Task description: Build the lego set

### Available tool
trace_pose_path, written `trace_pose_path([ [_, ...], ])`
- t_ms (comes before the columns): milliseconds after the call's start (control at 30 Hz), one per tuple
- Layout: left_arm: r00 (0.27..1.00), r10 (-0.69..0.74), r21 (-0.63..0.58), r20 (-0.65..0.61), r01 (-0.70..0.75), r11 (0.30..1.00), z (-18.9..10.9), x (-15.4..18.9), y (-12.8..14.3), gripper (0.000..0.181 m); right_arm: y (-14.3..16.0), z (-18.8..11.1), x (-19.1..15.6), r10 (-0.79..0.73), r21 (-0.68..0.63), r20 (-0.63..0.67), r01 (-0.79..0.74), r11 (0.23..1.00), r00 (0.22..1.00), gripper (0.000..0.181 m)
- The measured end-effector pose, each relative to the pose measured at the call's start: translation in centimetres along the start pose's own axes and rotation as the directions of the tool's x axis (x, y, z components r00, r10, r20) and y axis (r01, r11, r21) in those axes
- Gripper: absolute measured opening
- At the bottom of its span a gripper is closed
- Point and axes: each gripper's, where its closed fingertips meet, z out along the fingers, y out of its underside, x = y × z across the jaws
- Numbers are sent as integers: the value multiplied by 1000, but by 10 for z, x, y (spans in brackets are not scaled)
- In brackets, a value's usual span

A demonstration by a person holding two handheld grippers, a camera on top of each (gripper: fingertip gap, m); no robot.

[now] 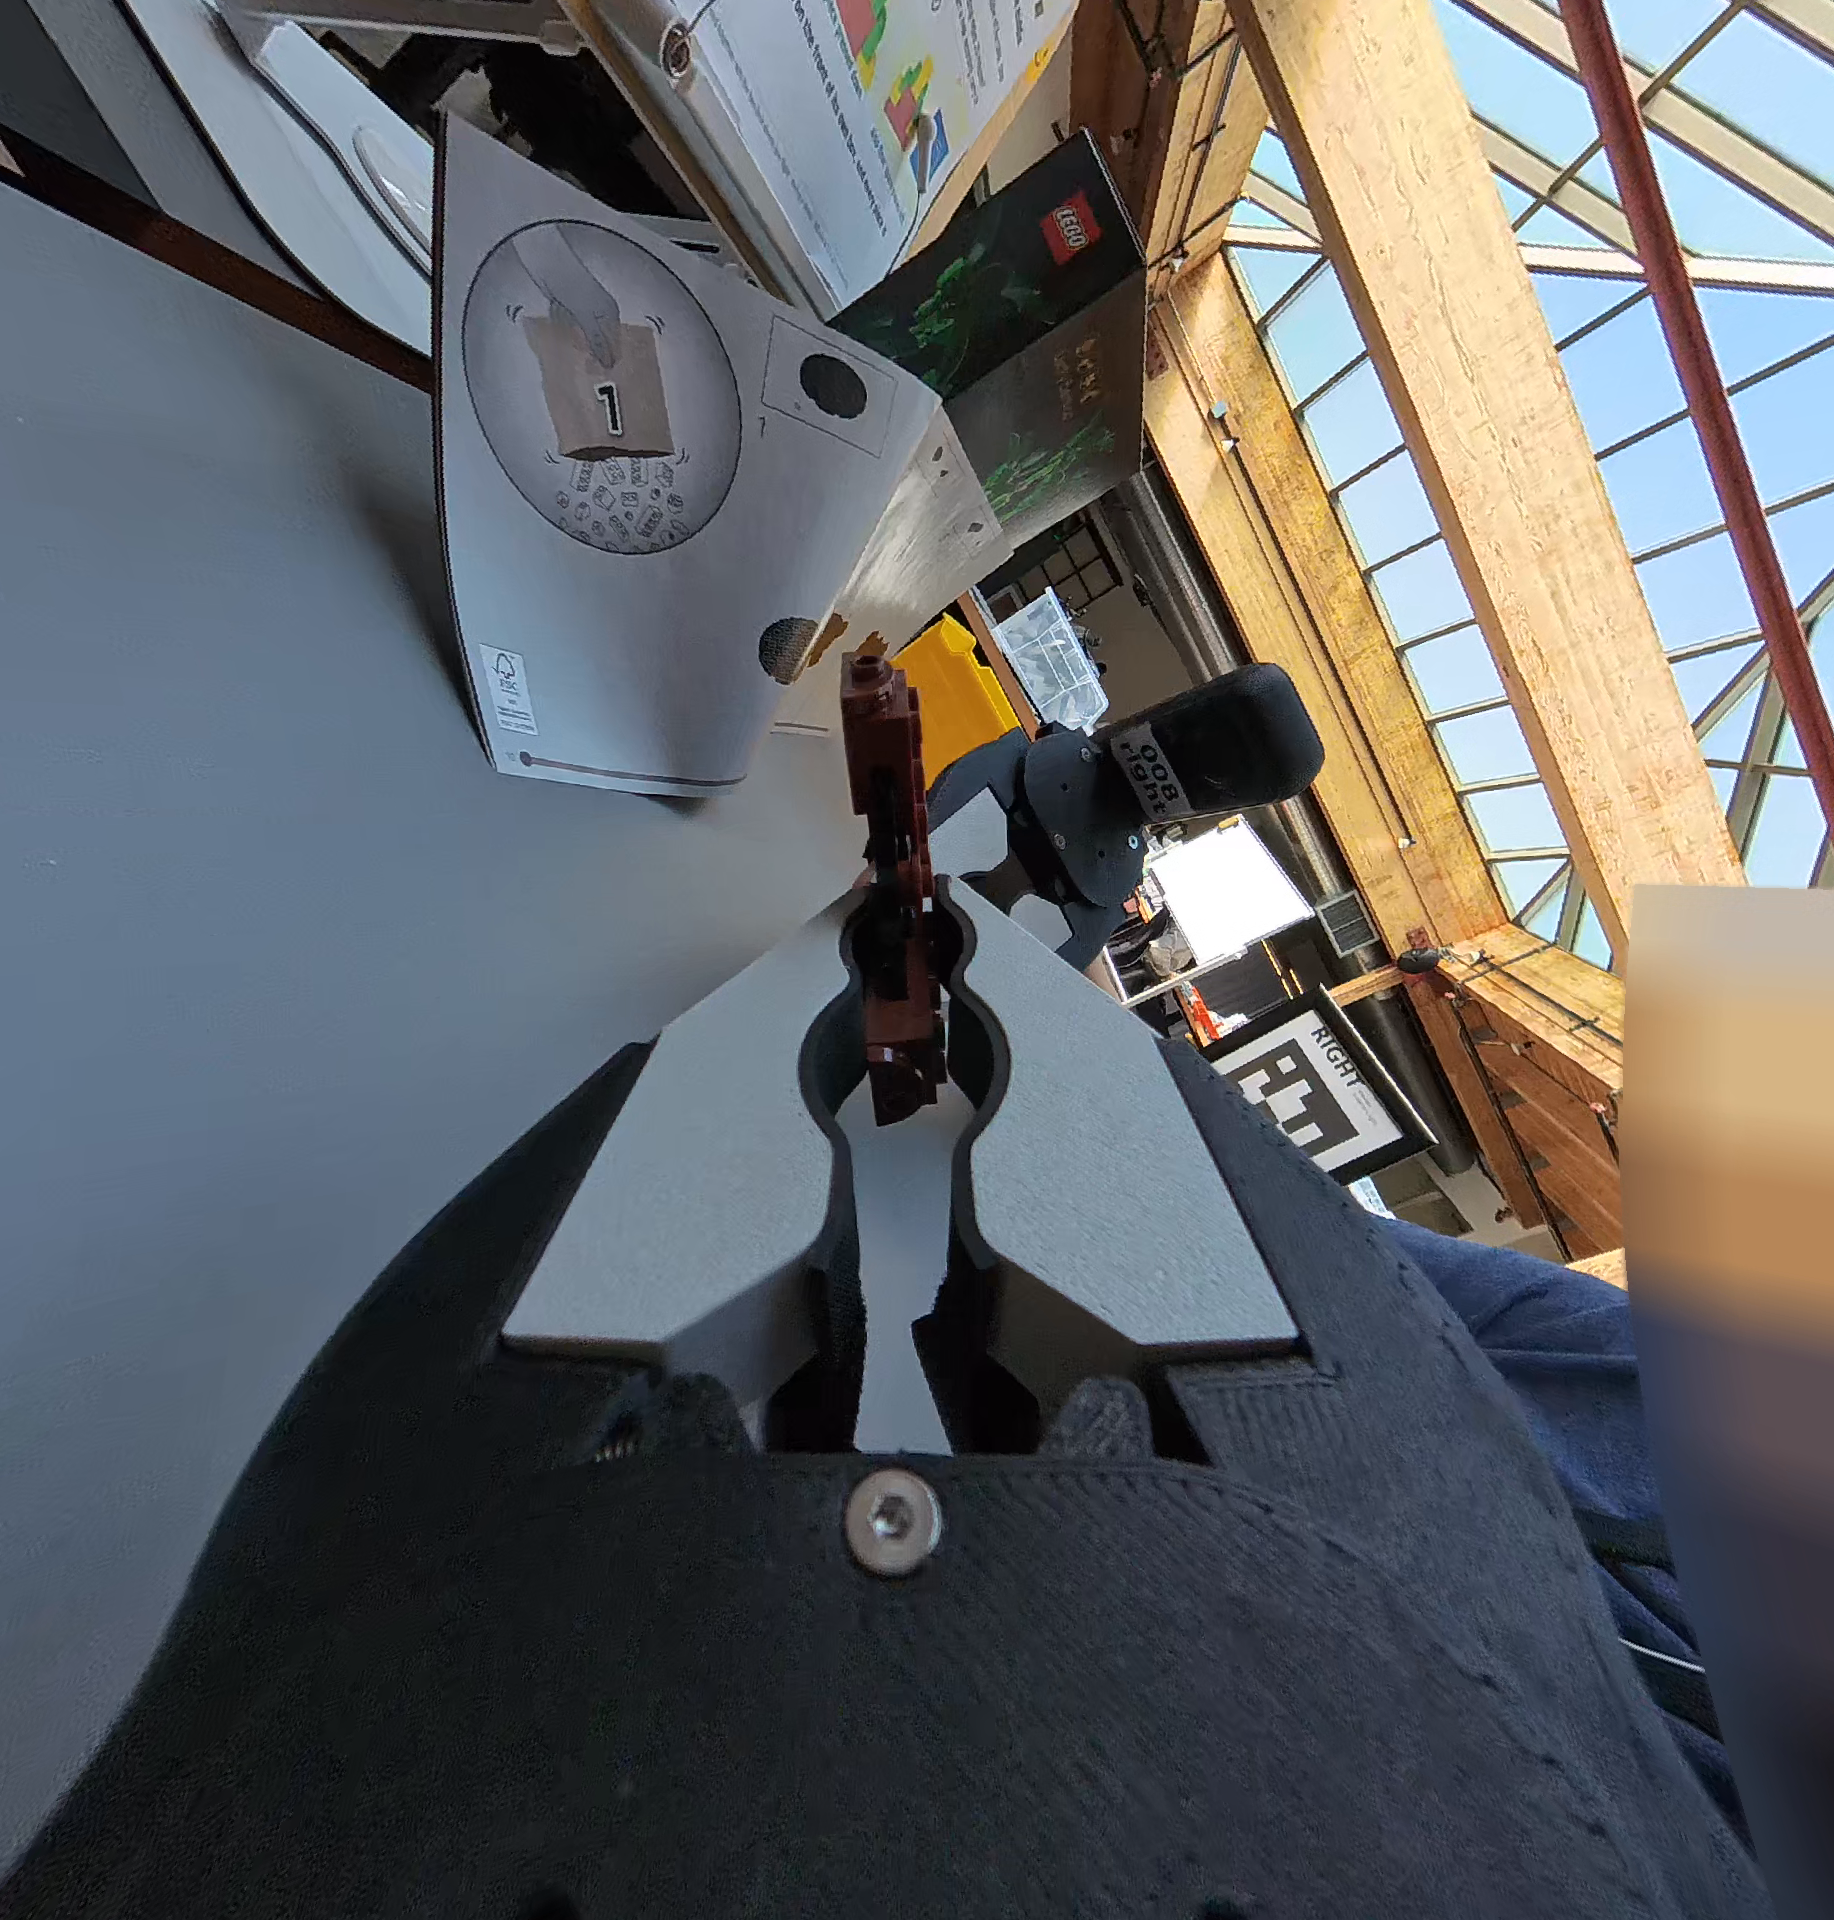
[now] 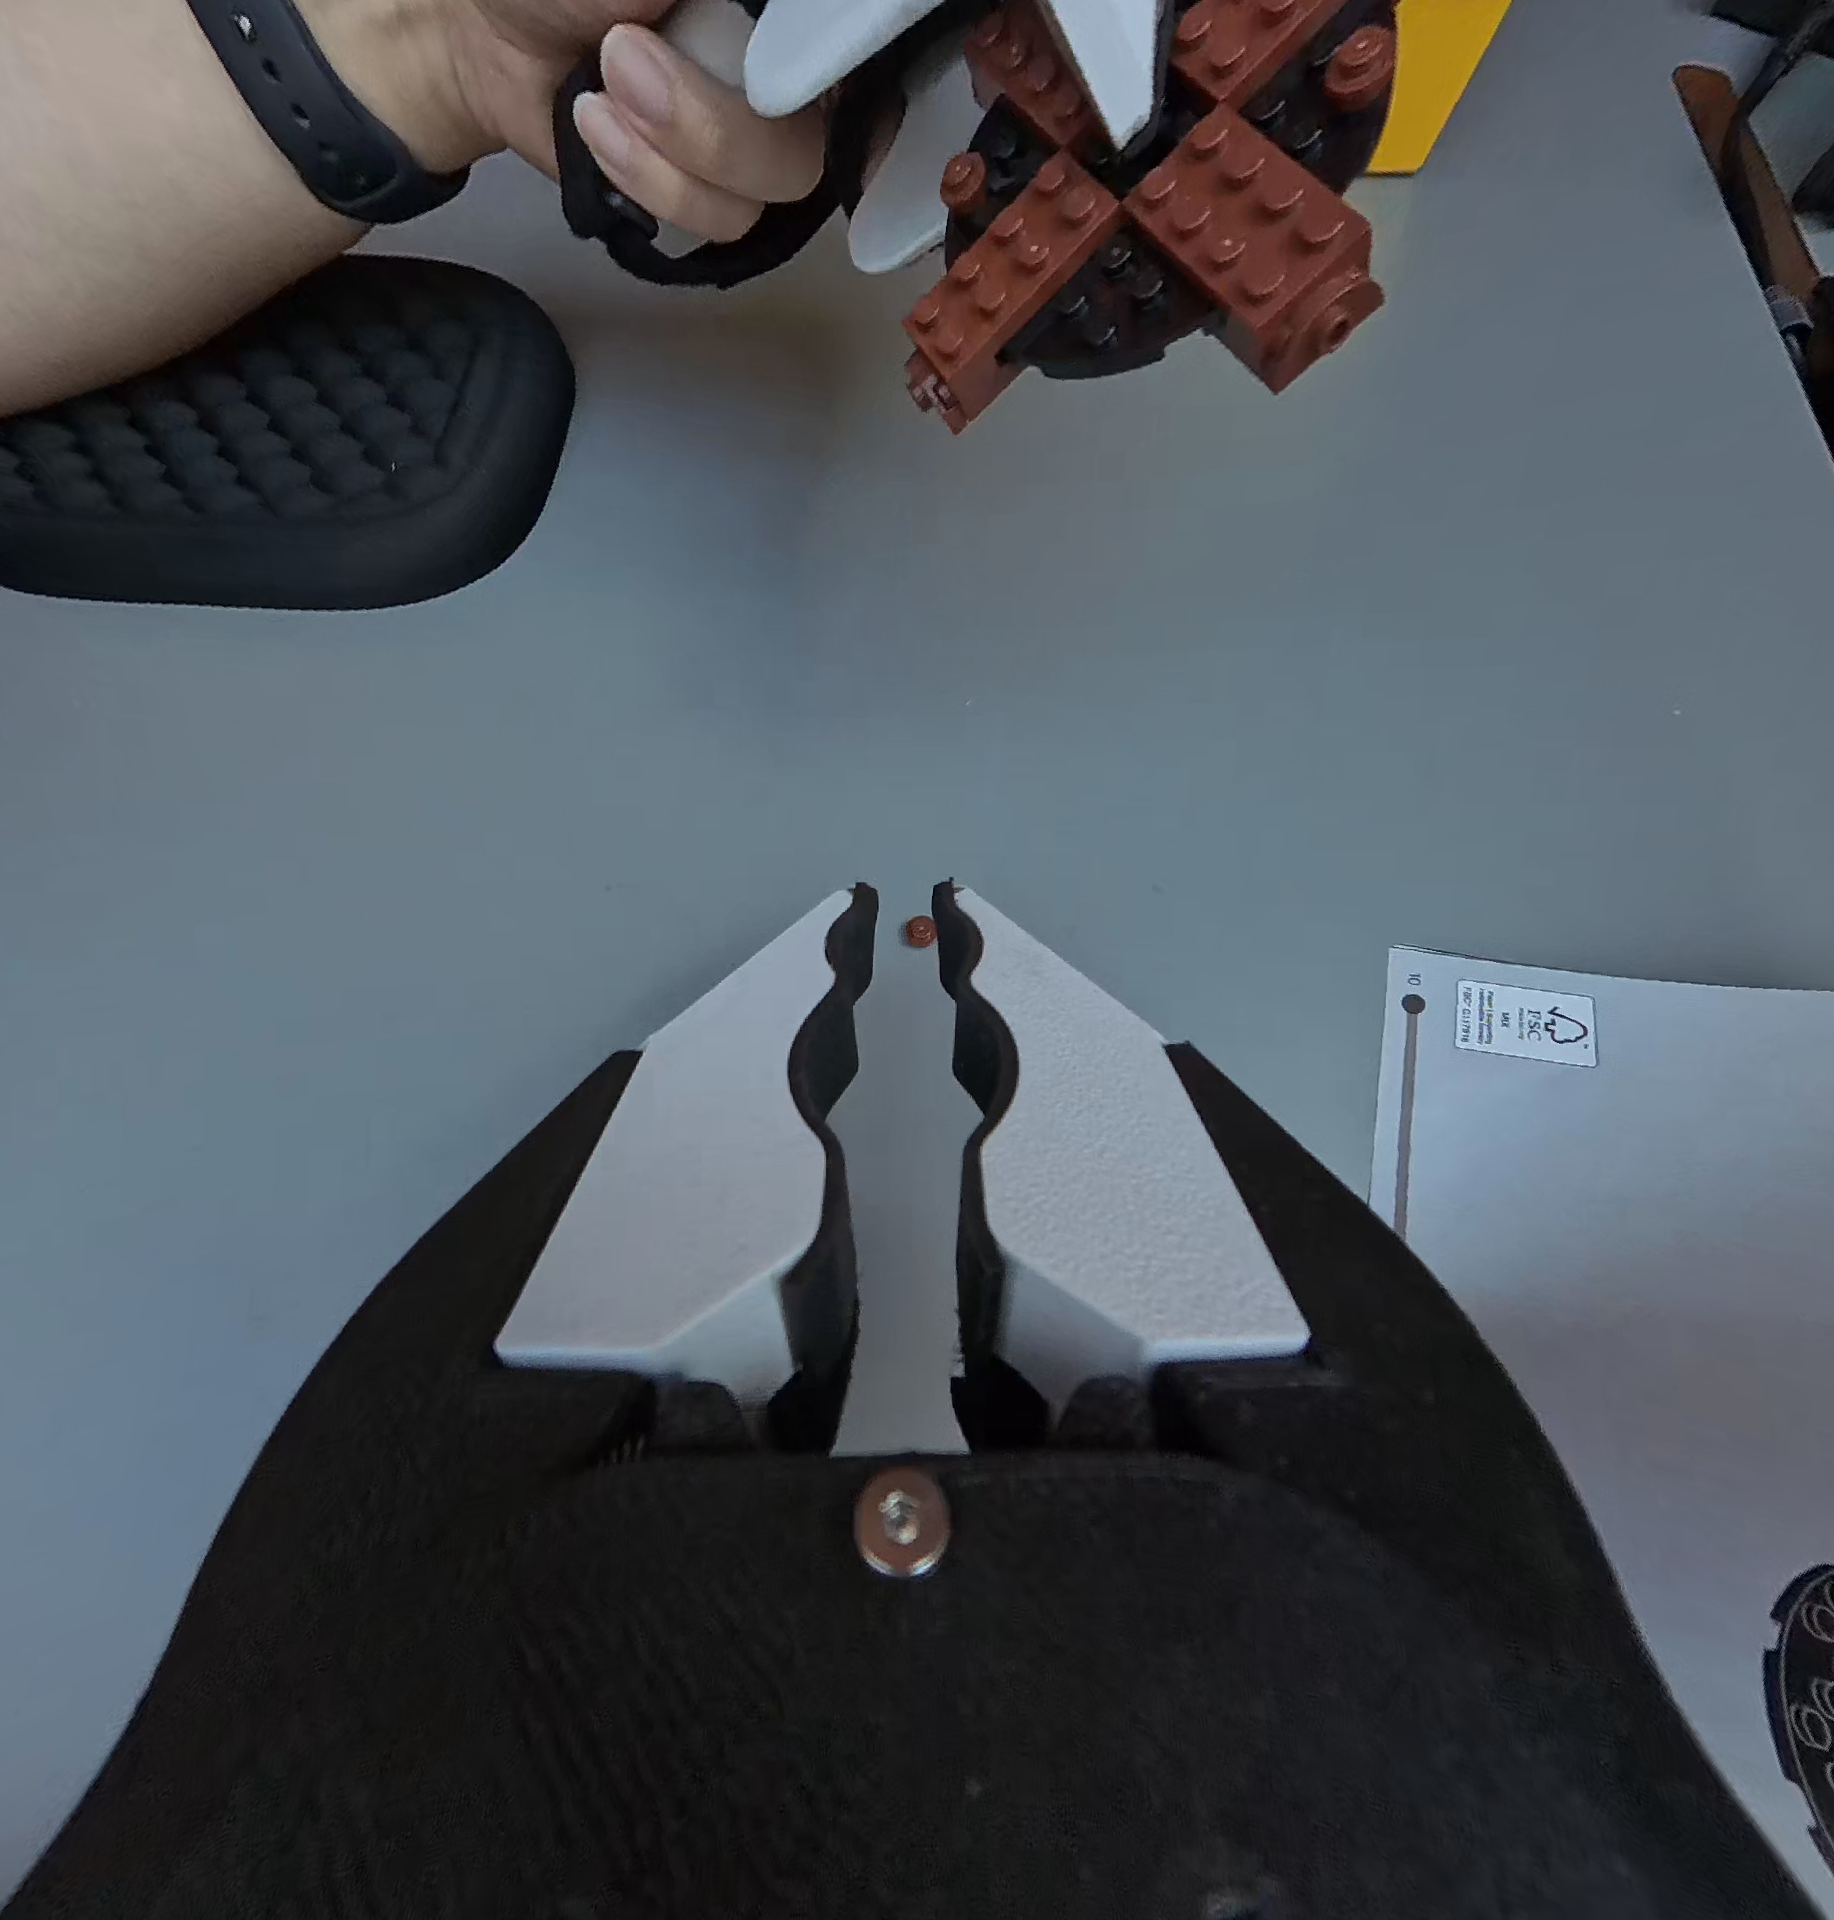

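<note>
My left gripper (image 1: pixel 902 899) is shut on a red-brown and black lego assembly (image 1: pixel 889 790), seen edge-on and held above the grey table (image 1: pixel 217 727). In the right wrist view the assembly (image 2: pixel 1204 218) is a cross of brown bricks on a dark round plate, held at the top between the left gripper's white fingers (image 2: pixel 788 62) by a hand (image 2: pixel 664 125). My right gripper (image 2: pixel 905 896) is low over the table, its jaws slightly apart. A tiny red-brown round stud (image 2: pixel 920 932) lies on the table between its tips, close to the right finger.
An open instruction booklet (image 1: pixel 601 499) lies on the table; its corner also shows in the right wrist view (image 2: pixel 1619 1195). A dark lego box (image 1: pixel 1027 322) and a yellow bin (image 2: pixel 1432 83) stand beyond. A black padded rest (image 2: pixel 248 436) lies at the left. My right fingertips sit around 11 cm from my left ones. The black padded rest (image 2: pixel 248 436) is about 25 cm from both grippers' fingertips.
</note>
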Motion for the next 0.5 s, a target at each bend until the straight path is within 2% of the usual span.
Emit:
trace_pose_path([
  [233, 1000, 3, -15, 2, -3, 1000, 2, 0, 2, 5, 24, 21, 0, -113, -217, 26, 115, 969, 993, 11],
  [500, 1000, -4, -11, 5, 4, 1000, 0, -2, 2, 5, 30, 34, 3, -182, -327, 51, 188, 926, 982, 13],
])
